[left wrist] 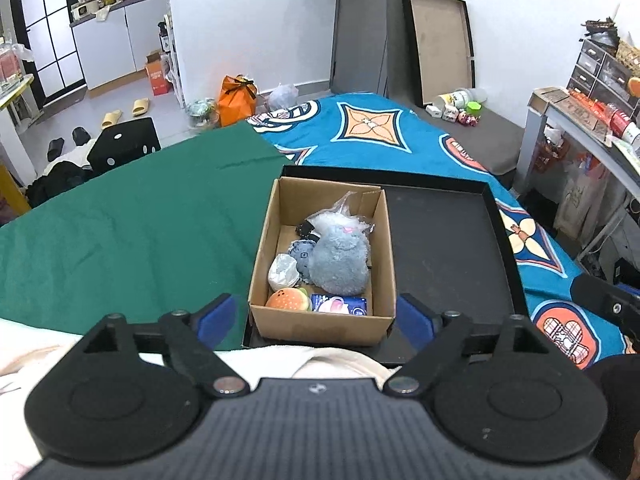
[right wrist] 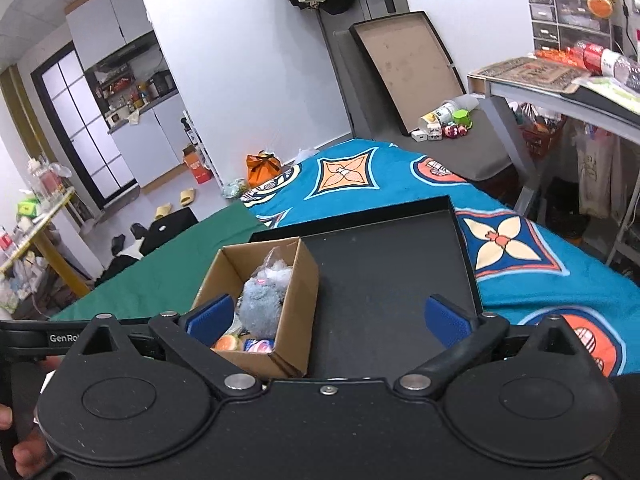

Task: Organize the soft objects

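**Soft toys gathered in the cardboard box, both jaws empty**

Nearest the lens, the left gripper [left wrist: 316, 316] is seen with its jaws spread wide and nothing between them; the right gripper [right wrist: 328, 316] is likewise held wide open and empty. Just beyond, a cardboard box [left wrist: 320, 326] is set in the left part of a shallow black tray [left wrist: 448, 248] on the bed. Inside the box a grey plush toy [left wrist: 338, 264] is piled over a burger plush [left wrist: 289, 300], a blue packet [left wrist: 340, 305], a white crumpled bag [left wrist: 283, 270] and a clear plastic bag [left wrist: 344, 218]. These are judged light, squashy and unbreakable; the plush is best pinched across its rounded body, while the plastic bags may slip.
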Motion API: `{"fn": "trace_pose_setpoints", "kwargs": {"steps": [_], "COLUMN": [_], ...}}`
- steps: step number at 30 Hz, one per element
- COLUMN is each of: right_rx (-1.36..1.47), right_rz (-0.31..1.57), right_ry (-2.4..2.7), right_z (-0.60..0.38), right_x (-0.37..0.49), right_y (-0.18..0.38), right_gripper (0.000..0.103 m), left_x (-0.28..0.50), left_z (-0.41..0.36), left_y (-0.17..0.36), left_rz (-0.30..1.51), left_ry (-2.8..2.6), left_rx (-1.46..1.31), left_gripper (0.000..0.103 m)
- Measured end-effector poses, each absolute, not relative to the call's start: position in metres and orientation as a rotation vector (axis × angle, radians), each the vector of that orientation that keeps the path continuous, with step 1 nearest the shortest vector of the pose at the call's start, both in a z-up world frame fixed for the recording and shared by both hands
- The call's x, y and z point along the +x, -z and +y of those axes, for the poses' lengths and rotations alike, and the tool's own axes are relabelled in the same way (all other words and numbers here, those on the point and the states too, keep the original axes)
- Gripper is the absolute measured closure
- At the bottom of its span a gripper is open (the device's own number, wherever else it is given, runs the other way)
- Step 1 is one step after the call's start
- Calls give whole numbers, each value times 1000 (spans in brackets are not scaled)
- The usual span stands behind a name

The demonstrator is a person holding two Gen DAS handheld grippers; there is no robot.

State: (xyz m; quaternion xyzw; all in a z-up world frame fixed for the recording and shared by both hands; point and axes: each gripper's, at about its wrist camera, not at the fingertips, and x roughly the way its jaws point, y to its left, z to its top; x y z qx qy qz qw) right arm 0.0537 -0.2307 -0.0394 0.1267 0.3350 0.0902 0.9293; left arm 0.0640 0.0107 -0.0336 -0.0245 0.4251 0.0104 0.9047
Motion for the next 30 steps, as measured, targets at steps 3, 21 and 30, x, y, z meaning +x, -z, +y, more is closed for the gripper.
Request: {"fn": "trace_pose_setpoints", "kwargs": {"steps": [3, 21, 30], "right_rx": [254, 197, 207], "right_rz": [685, 664, 684], "right_ry": [-170, -126, -122], "right_z": [-236, -242, -244], "right_x": [48, 6, -15], "right_y": [36, 7, -7], "right_gripper": [0, 0, 0], "left_x": [56, 7, -21], "left_z": [11, 10, 8], "left_y": [26, -10, -28], "left_rz": [861, 786, 751], "left_ry": [-27, 9, 23], "left_rx": [-51, -10, 0], "left_gripper": [11, 2, 2]}}
